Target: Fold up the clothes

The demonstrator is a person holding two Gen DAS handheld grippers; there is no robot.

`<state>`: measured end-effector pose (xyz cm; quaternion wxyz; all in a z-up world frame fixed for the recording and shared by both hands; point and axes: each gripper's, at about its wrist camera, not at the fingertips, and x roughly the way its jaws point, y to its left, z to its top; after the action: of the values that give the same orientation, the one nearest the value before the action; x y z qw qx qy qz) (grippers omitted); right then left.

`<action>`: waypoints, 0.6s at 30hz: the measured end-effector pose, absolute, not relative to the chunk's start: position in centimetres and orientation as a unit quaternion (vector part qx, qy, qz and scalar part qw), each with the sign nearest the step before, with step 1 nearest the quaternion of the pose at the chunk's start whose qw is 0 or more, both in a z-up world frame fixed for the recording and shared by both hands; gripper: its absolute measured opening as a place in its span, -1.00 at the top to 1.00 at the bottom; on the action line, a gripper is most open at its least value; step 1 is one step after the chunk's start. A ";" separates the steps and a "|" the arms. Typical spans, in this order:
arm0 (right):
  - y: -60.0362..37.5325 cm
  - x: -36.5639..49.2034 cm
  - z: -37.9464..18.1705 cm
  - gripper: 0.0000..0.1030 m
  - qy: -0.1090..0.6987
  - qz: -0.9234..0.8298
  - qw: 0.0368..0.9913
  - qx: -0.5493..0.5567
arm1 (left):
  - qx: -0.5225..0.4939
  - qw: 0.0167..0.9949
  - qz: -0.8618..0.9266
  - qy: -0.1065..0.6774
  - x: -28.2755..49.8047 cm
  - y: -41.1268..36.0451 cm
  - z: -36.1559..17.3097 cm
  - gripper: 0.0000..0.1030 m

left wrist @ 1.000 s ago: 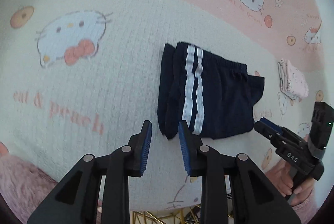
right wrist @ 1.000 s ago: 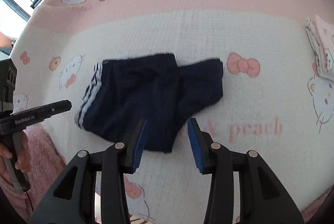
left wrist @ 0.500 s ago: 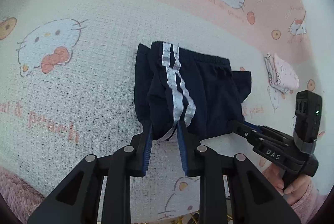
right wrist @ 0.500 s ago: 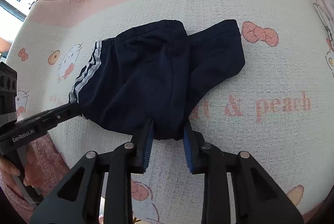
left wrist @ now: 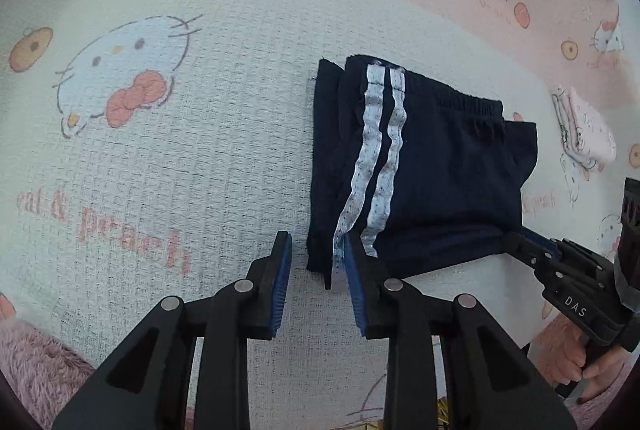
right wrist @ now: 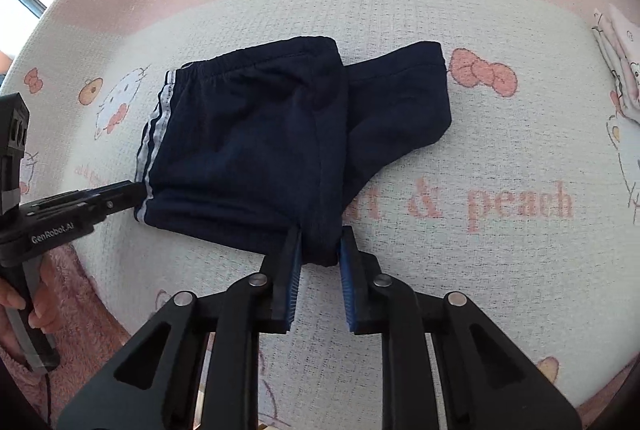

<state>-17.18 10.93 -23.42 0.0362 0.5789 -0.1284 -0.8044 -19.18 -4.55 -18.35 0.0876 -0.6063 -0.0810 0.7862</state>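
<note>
**Helper:** What is closest to you?

**Me:** My left gripper (left wrist: 316, 250). Its jaws have just been opening and now they stand apart. The striped corner of the navy shorts (left wrist: 432, 181) pokes in between them and leans on 1 pad, but nothing squeezes it.

**Helper:** And your other hand?

**Me:** My right gripper (right wrist: 321, 242) has just been closing its jaws. Now they pinch the other near corner of the shorts, at the hem.

**Helper:** Where are the shorts?

**Me:** They lie flat on the cat-print blanket (left wrist: 200, 169), with the 2 white stripes (left wrist: 376, 157) on the left side. Farther off to the right sits a folded pink cloth (left wrist: 588, 133).

**Helper:** Which step is this?

**Me:** I think I am grabbing both near corners for the next fold. Only 1 is caught. Next I should shut the left jaws on the striped corner. Then I lift both corners together and carry them over to the far edge, evenly, so the cloth does not bunch.
</note>
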 end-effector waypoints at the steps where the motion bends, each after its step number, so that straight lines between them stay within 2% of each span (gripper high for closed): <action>1: 11.2 -17.0 -23.1 0.53 -0.129 -0.804 0.037 0.579 | -0.598 0.090 0.791 -0.093 -19.1 -4.9 -17.7 0.43; 3: 11.9 -16.5 -22.1 0.50 -0.134 -0.809 0.034 0.571 | -0.575 0.104 0.806 -0.099 -19.0 -4.7 -16.2 0.43; 7: 11.7 -16.7 -19.6 0.32 -0.125 -0.838 0.042 0.530 | -0.549 0.153 0.821 -0.035 -19.5 -1.1 -14.9 0.43; 12: 7.2 -19.4 -22.8 0.31 -0.039 -0.811 0.042 0.582 | -0.593 0.145 0.792 0.021 -20.8 -0.2 -18.3 0.43; 15: 8.6 -18.7 -22.7 0.30 -0.049 -0.813 0.029 0.579 | -0.572 0.093 0.815 -0.005 -21.1 -3.0 -17.1 0.44; 18: 10.6 -18.2 -21.9 0.25 -0.096 -0.810 0.015 0.578 | -0.531 0.101 0.837 -0.086 -21.6 -5.6 -15.3 0.44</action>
<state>-18.20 10.60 -21.88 0.0145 0.5780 -0.0964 -0.8102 -21.59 -5.60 -15.32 0.1007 -0.5312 -0.0863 0.8368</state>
